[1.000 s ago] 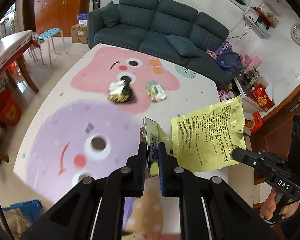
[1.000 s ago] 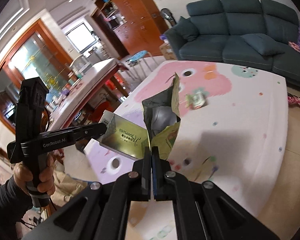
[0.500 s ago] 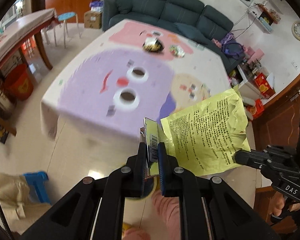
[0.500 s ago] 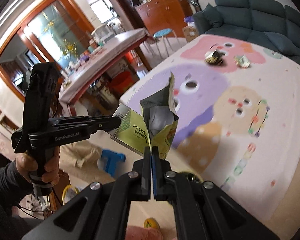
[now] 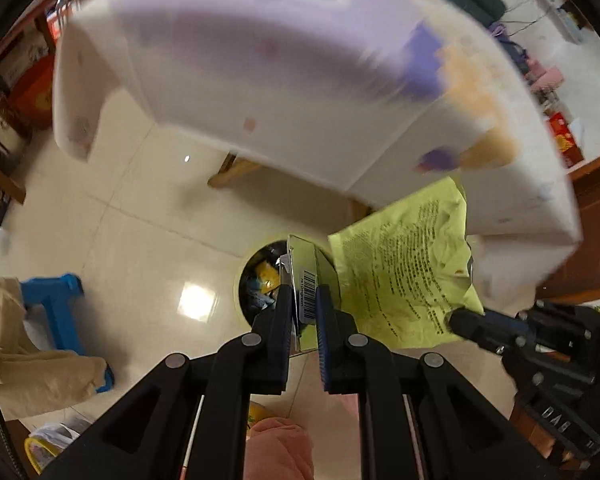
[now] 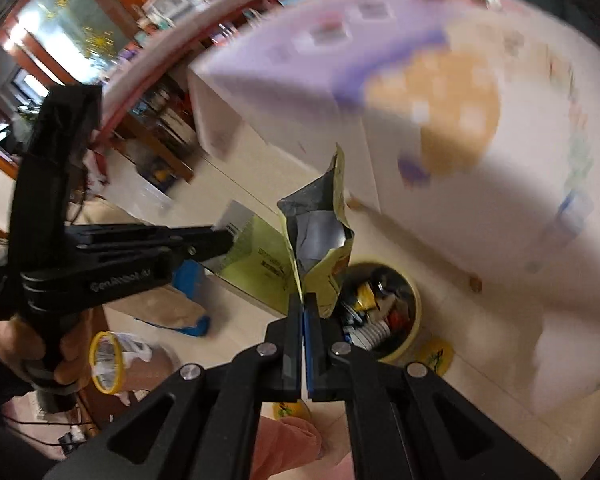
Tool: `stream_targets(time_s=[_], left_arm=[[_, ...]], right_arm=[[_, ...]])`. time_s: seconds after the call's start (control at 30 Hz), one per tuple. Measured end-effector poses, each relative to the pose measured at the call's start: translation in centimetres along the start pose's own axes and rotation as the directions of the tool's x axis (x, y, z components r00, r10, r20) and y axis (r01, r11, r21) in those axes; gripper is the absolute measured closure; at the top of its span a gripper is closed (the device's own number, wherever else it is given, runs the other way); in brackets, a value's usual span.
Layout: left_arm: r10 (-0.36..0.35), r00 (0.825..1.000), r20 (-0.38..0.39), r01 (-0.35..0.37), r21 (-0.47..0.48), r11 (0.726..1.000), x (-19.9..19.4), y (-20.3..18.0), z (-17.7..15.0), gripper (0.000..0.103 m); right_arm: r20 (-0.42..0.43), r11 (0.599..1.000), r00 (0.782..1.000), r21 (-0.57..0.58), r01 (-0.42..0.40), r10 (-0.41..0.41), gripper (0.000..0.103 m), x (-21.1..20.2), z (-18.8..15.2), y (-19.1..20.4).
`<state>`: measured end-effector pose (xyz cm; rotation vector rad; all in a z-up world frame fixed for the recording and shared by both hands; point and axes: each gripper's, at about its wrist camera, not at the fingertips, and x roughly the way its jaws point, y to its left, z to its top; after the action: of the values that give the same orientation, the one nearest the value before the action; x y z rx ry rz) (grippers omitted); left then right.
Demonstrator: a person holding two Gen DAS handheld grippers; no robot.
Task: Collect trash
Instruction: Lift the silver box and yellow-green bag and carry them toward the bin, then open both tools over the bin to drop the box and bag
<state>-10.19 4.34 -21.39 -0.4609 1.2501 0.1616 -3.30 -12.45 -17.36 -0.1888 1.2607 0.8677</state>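
Now swung down from the worktop to above the round yellow trash bin (image 6: 384,312), jaws pinching small green box (image 5: 305,280) and crinkly yellow bag (image 6: 320,232), ready to drop.

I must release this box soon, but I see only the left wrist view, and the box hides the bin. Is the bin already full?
Observer: No. In the right wrist view, wrappers lie inside the yellow bin, with its inner wall showing above them.
Operator: Is the bag open?
Observer: Yes, the yellow bag, pinched by the right gripper, gapes upward, silver inside.
Operator: Where is my box there?
Observer: The box, in the left gripper, shows left of the bin, not overlapping it.
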Motion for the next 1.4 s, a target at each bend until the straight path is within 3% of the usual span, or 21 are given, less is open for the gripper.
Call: stream_targets(time_s=[0.3, 0.5, 0.57, 0.67, 0.73, 1.1, 1.27, 1.4], left_arm=[[0.041, 0.997, -0.071, -0.045, -0.054, 0.998, 16.5, 2.4, -0.6, 0.093], [0.072, 0.993, -0.093, -0.079, -0.07, 0.994, 23.7, 2.5, -0.8, 0.09], [0.077, 0.991, -0.111, -0.087, -0.088, 0.992, 25.3, 2.3, -1.0, 0.083], [0.087, 0.984, -0.155, -0.105, -0.114, 0.988, 27.2, 2.8, -1.5, 0.08], [0.09, 0.983, -0.158, -0.109, -0.116, 0.987, 27.4, 3.0, -1.8, 0.079], [0.123, 0.989, -0.08, -0.13, -0.096, 0.987, 22.7, 3.6, -1.2, 0.079], [0.119, 0.992, -0.042, -0.123, -0.149, 0.981, 17.2, 3.4, -0.9, 0.079], [0.12, 0.993, 0.006, -0.118, -0.159, 0.98, 11.5, 2.5, -0.5, 0.079]], right_arm=[[-0.096, 0.994, 0.99, -0.024, 0.104, -0.106, 0.102, 16.6, -3.9, -6.6], [-0.146, 0.996, 0.986, -0.013, 0.085, -0.086, 0.102, 23.9, -4.5, -10.1], [-0.201, 0.992, 0.972, 0.009, 0.126, -0.122, 0.1, 26.2, -4.8, -11.5], [-0.236, 0.982, 0.957, 0.041, 0.183, -0.168, 0.084, 27.6, -5.3, -12.9], [-0.229, 0.983, 0.96, 0.051, 0.177, -0.161, 0.078, 27.3, -5.6, -13.3], [-0.201, 0.992, 0.971, -0.019, 0.128, -0.129, 0.077, 23.4, -5.6, -10.5], [-0.154, 0.994, 0.982, -0.026, 0.102, -0.105, 0.077, 19.5, -4.2, -8.0], [-0.094, 0.997, 0.993, -0.033, 0.069, -0.072, 0.077, 13.8, -2.1, -5.1]])
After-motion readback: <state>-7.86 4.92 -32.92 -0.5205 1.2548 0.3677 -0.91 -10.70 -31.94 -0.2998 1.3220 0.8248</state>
